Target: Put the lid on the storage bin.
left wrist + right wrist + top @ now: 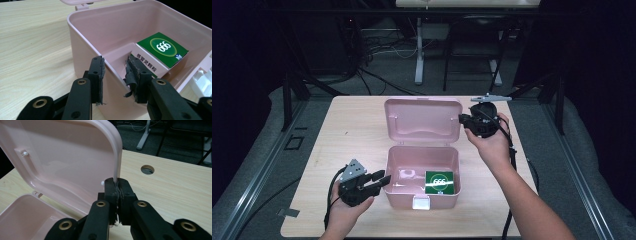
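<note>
Nearest the camera, the left gripper (113,80) has its jaws spread astride the near wall of one glossy pink plastic box (396,192), one pad outside, one inside, neither pressing. One green carton (440,181) lies in the box's right half, the left half bare. Pressed together, the right gripper (117,192) pinches the raised lid (422,120) by its thin side rim, with open wooden table (352,125) all around.

My desk (352,130) is pale wood grain, with a round hole (147,169) cut through its top. A grey strip of tape (288,212) sits at its near left corner. Beyond it, on the grey floor (387,82), lie tangled cables (372,52), a white table leg (419,55) and dark chair legs (472,55).
</note>
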Motion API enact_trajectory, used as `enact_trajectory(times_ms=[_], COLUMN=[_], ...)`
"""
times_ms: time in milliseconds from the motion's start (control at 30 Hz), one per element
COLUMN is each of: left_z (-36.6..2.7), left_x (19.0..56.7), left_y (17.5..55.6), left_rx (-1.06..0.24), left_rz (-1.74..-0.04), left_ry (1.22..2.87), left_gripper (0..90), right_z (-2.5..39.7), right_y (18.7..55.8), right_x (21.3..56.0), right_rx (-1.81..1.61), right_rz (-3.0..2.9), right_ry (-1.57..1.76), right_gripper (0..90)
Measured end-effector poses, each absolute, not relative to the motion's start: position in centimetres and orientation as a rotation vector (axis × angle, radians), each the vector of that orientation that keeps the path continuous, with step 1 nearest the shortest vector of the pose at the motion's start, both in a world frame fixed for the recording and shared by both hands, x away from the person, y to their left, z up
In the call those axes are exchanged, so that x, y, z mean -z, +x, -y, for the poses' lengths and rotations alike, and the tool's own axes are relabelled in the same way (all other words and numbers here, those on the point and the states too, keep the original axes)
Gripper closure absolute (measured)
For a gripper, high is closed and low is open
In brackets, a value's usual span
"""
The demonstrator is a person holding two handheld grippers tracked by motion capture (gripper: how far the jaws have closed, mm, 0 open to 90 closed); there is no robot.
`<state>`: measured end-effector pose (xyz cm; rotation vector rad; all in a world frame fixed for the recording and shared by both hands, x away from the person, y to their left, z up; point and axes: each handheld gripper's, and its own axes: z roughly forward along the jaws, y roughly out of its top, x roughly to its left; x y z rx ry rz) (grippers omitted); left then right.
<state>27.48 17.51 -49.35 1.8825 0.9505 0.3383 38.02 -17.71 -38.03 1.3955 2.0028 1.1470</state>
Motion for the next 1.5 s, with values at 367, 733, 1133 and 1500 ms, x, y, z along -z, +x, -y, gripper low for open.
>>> enact_trajectory(times_ms=[367,733,1133,1500], left_z=[-17.5,-17.5,-17.5,-17.6], left_x=[49.3,49.3,49.4,49.4], left_y=[27.5,27.5,27.5,27.5], left_rx=[-0.342,-0.342,-0.343,-0.345], left_rz=[-0.953,-0.952,-0.948,-0.946], left_ry=[1.884,1.885,1.882,1.885], left_gripper=[66.7,66.6,66.4,65.9], right_z=[17.9,18.0,18.1,17.9], right_y=[36.6,34.5,32.2,30.8], right_x=[38.1,38.5,39.9,41.1], right_rx=[-1.175,-1.198,-1.281,-1.33], right_rz=[-2.003,-1.991,-1.895,-1.821], right_ry=[1.361,1.325,1.288,1.245], right_gripper=[87.3,86.5,85.7,85.2])
